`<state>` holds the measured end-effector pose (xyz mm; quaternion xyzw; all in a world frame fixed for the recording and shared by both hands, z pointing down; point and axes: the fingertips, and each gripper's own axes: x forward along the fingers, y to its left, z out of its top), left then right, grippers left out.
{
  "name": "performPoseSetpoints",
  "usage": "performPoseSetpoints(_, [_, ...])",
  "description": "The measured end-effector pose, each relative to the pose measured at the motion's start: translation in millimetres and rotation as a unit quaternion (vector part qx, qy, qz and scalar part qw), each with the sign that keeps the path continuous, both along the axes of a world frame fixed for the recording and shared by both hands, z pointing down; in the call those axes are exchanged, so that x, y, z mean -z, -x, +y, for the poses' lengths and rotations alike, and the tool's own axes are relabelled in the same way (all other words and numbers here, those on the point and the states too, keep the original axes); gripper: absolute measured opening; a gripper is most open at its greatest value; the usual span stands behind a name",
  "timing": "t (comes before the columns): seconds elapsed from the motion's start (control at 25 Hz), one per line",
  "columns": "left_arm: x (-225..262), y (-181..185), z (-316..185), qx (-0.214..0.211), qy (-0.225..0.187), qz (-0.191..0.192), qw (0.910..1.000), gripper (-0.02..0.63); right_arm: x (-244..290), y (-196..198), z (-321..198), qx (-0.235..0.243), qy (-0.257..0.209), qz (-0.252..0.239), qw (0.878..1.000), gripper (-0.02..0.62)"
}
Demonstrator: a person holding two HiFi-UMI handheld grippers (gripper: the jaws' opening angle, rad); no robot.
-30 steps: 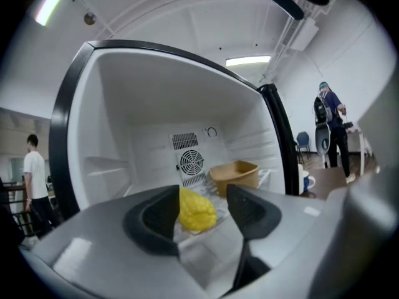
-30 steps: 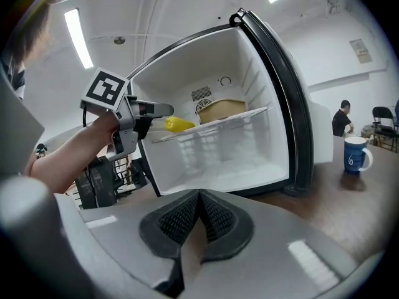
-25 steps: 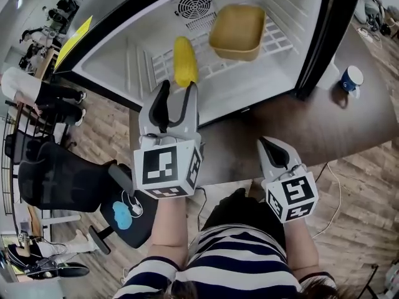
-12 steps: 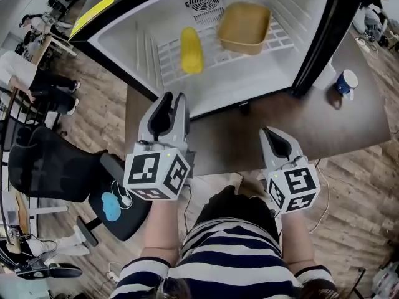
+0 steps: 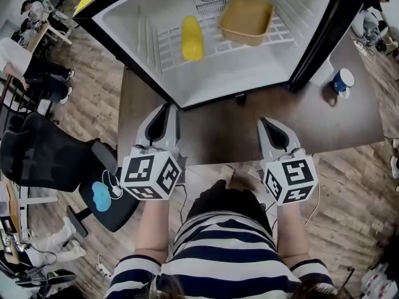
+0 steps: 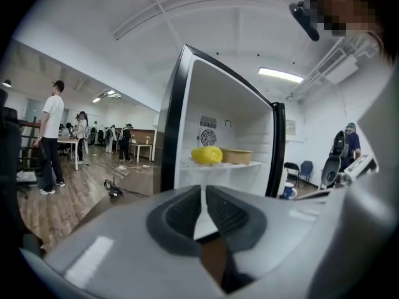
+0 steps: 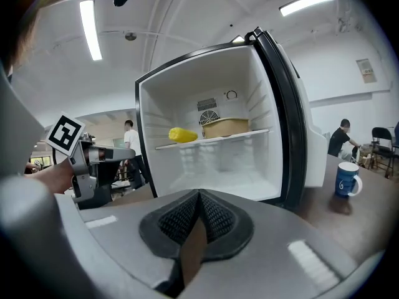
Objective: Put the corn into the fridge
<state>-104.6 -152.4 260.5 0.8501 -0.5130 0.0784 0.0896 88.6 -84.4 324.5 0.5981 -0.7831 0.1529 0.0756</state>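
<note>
Corn (image 5: 192,37) is lying on its side on the wire shelf (image 5: 168,47) inside the open fridge (image 5: 230,83), just beside a tan tub (image 5: 245,20), so the task is looking done. Left tool (image 5: 167,108) is hovering over the brown surface (image 5: 218,136) in front of the fridge, jaws pressed together or very nearly, pinching nothing. Right tool (image 5: 266,123) is doing likewise, jaws pressed together, empty. Handling guess: the cob is looking light, stiff, round and bumpy, likely rolling on the wires and slipping if pinched near a tapered end. If regrasping, take it across the middle, jaws square to its long axis, squeezing moderately.
</note>
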Motion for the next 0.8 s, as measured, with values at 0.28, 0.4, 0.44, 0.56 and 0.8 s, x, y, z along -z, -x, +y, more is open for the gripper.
performPoseSetpoints(0.28, [-25.9,7.7,13.8,0.011,0.033,0.006,0.9994,0.000,-0.9,-10.3,0.0,-0.013,0.002,0.012,1.000,-0.006])
performPoseSetpoints(0.4, [-36.2,7.3,21.2,0.013,0.044,0.000,0.9990,0.000,-0.3,-14.7,0.8,-0.018,0.001,0.017,1.000,-0.006])
performPoseSetpoints(0.44, [-39.2,7.0,23.5,0.014,0.047,-0.001,0.9988,0.000,-0.1,-15.6,1.3,-0.018,0.002,0.020,1.000,-0.006])
performPoseSetpoints(0.56, [-46.0,5.4,28.3,0.018,0.053,-0.013,0.9984,0.000,0.9,-17.0,2.8,-0.017,0.002,0.024,1.000,-0.006])
performPoseSetpoints(0.8, [-50.8,0.0,32.8,0.011,0.058,-0.023,0.9980,0.000,1.4,-12.7,1.6,-0.011,0.001,0.024,1.000,-0.006])
